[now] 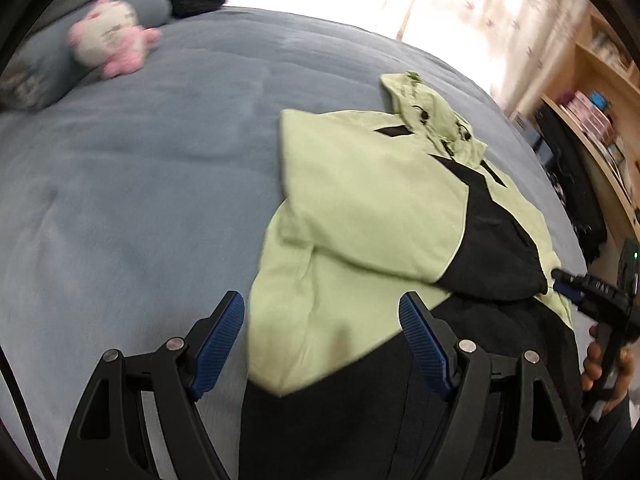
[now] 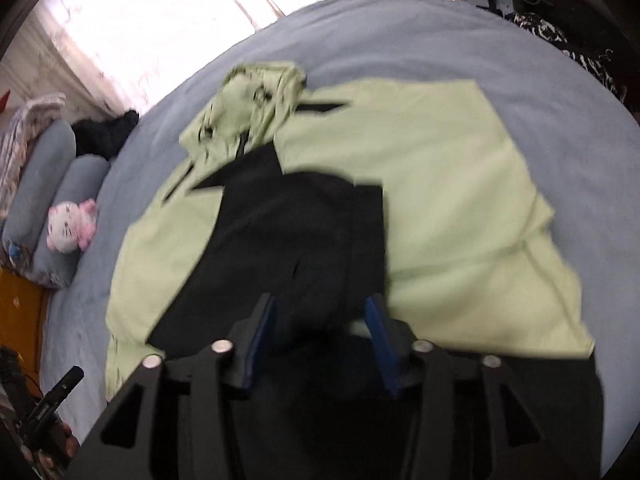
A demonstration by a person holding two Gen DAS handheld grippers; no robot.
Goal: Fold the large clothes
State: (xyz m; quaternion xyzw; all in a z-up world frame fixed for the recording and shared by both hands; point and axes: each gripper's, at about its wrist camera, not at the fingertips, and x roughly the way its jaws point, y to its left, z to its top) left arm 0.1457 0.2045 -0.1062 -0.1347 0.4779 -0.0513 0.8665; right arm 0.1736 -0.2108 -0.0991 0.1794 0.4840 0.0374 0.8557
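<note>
One jacket (image 1: 360, 208) on the bed (image 1: 140, 180), pale green with black panels, lying toward the right of the blue-grey cover in the left wrist view, both sleeves folded across the body. Its hood (image 1: 428, 116) is bunched at the far end. One pink-and-white plush toy (image 1: 112, 40) sits up by two grey bolster pillows (image 2: 52, 184), and one dark fuzzy bundle (image 2: 104, 132) lies beyond them.

Two grippers in play. The left gripper (image 1: 320, 332) hangs over the jacket's near edge, jaws spread wide, nothing between the blue pads (image 1: 222, 340), touching nothing. The right gripper (image 2: 320, 320) hovers low over the black sleeve (image 2: 288, 232), jaws about half apart; the black cloth shows in the gap, but the pads do not look pressed on it, and blur makes contact hard to call.

The jacket's black hem runs under both gripper bodies and out of sight. A hand (image 1: 604, 368) on the right gripper's handle is cut off at the frame edge. Shelves (image 1: 592, 112) at the right are smeared.
</note>
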